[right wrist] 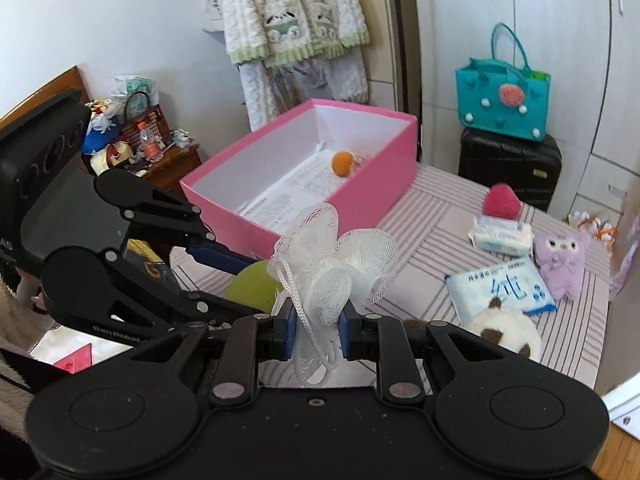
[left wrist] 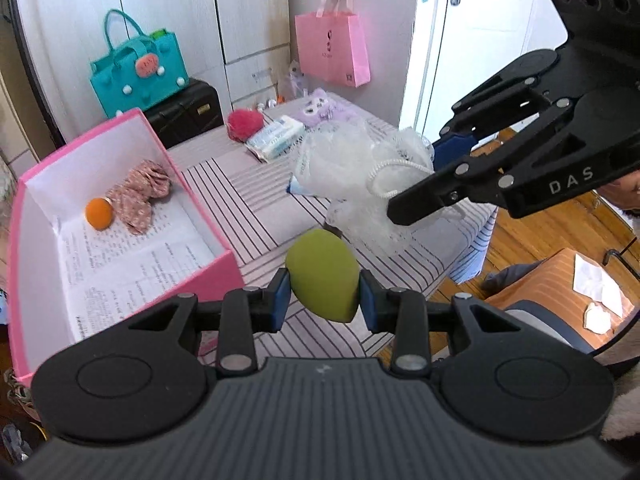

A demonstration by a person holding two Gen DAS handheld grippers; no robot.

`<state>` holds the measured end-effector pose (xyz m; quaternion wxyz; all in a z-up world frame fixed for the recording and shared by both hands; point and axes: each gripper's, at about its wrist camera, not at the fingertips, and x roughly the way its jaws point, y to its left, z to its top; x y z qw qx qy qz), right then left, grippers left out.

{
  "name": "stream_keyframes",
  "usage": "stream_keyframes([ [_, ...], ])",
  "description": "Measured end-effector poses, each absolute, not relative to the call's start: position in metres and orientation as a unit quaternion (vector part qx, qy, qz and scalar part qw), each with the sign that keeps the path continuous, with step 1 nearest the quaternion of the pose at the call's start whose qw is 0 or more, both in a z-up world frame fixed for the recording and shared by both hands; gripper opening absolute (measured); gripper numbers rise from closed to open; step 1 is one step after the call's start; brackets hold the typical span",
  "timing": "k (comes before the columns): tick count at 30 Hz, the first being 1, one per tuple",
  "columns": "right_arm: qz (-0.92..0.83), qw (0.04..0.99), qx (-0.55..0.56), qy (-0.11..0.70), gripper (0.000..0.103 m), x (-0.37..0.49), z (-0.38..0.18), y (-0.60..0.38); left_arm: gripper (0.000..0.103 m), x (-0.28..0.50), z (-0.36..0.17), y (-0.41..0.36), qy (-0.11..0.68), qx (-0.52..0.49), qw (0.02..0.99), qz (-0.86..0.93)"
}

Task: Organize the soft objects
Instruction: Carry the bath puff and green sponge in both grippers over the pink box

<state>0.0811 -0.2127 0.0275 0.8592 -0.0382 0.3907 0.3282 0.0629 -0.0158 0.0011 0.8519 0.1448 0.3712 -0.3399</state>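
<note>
My left gripper (left wrist: 323, 294) is shut on a green egg-shaped sponge (left wrist: 322, 274), held above the striped table just right of the pink box (left wrist: 230, 272). The box holds an orange sponge (left wrist: 99, 213) and a floral scrunchie (left wrist: 138, 196). My right gripper (right wrist: 318, 330) is shut on a white mesh bath pouf (right wrist: 332, 264), raised over the table in front of the pink box (right wrist: 328, 204). In the left wrist view the right gripper (left wrist: 420, 176) and the pouf (left wrist: 360, 172) show at right. The green sponge (right wrist: 250, 286) and left gripper (right wrist: 224, 280) show in the right wrist view.
On the table lie a red puff (right wrist: 502, 200), two tissue packs (right wrist: 502, 234) (right wrist: 500, 290), a purple plush (right wrist: 560, 260) and a white-brown plush (right wrist: 506, 334). A teal bag (right wrist: 502, 98) sits on a black case (right wrist: 510, 166). A pink paper bag (left wrist: 332, 48) hangs behind.
</note>
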Motion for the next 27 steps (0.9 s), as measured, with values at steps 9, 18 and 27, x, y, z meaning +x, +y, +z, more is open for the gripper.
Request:
stream_keyframes([
  [9,0.354,0.866,-0.052,0.35,0.025,0.094,0.044,-0.187,0.035,0.054,0.026,0.023,0.324,0.135,0.879,-0.323],
  [18,0.384,0.862,-0.086,0.32,0.025,0.139,0.047,-0.139,0.035,0.103,0.03,0.063,0.318,0.125,0.902,-0.264],
  [27,0.375,0.839,-0.176,0.352,0.025,0.21,0.025,-0.079,0.036,0.196,0.004,0.08,0.385,0.155,0.886,-0.207],
])
